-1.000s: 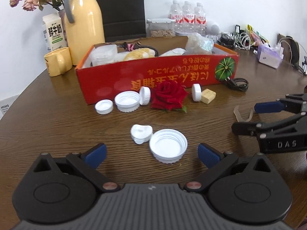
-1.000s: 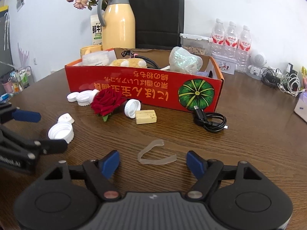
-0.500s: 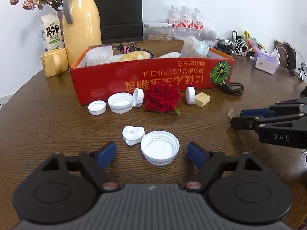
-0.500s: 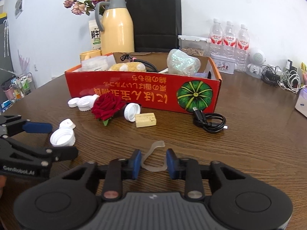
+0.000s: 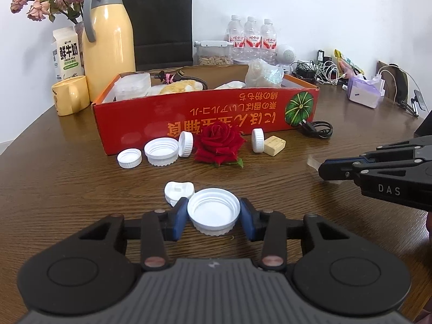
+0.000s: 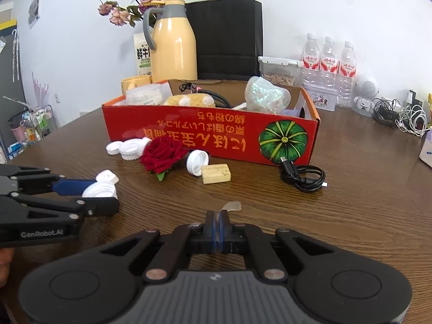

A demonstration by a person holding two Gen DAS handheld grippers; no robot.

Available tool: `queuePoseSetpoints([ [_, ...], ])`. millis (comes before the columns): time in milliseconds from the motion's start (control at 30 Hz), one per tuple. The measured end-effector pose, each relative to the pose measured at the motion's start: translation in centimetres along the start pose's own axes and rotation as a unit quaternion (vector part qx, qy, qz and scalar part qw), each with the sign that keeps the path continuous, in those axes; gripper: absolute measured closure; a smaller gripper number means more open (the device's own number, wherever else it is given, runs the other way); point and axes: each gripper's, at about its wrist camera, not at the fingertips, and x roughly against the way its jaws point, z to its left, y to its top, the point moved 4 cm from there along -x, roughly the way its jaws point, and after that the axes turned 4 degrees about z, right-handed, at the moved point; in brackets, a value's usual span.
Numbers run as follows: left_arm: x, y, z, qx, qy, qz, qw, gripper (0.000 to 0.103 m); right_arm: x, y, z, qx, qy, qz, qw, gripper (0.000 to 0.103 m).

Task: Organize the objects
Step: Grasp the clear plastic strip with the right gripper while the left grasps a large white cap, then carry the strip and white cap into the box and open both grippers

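Observation:
A large white cap point(image 5: 213, 213) lies open side up on the brown table point(image 5: 67, 189). My left gripper point(image 5: 213, 211) is closing around it, and its blue pads point(image 5: 180, 214) touch the cap's two sides. A small white lid point(image 5: 178, 189) rests just beyond the cap. In the right wrist view the same left gripper point(image 6: 105, 194) and cap point(image 6: 100, 189) show at the left. My right gripper point(image 6: 218, 216) is shut on a translucent plastic strip point(image 6: 232, 205), whose free end curls out past the pads. The red cardboard box point(image 5: 205, 116) stands behind.
In front of the box lie a red rose point(image 5: 218, 143), several white caps point(image 5: 162, 151), a cork block point(image 5: 274, 144) and a coiled black cable point(image 5: 317, 129). A yellow thermos point(image 5: 108, 40) and a mug point(image 5: 70, 98) stand at the back left.
The left jaws have come in from wide open until they touch the large cap. The right jaws have closed fully on the translucent strip. Neither hand has shifted.

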Motion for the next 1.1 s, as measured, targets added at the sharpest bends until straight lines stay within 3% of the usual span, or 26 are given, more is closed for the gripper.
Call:
queuePoseSetpoints([
  [200,0.3,0.0,0.0,0.000,-0.005,-0.009,0.9999,0.062,0.6,0.2,-0.3,-0.010,-0.008,-0.020,1.000,0.101],
  [467,2.2,2.1,0.2,-0.005,-0.009,-0.054,0.9985,0.062,1.2,1.4,0.2,-0.002,-0.005,-0.041,0.999,0.101],
  [700,3.2,6.2,0.9,0.005,-0.004,-0.103,0.9947,0.062,1.8,4.6,1.0,0.014,-0.006,-0.078,0.997,0.101],
  [1100,0.9,12.6,3.0,0.039,0.011,-0.143,0.9889,0.062,-0.4,11.5,1.7,0.037,-0.012,-0.123,0.992,0.101],
])
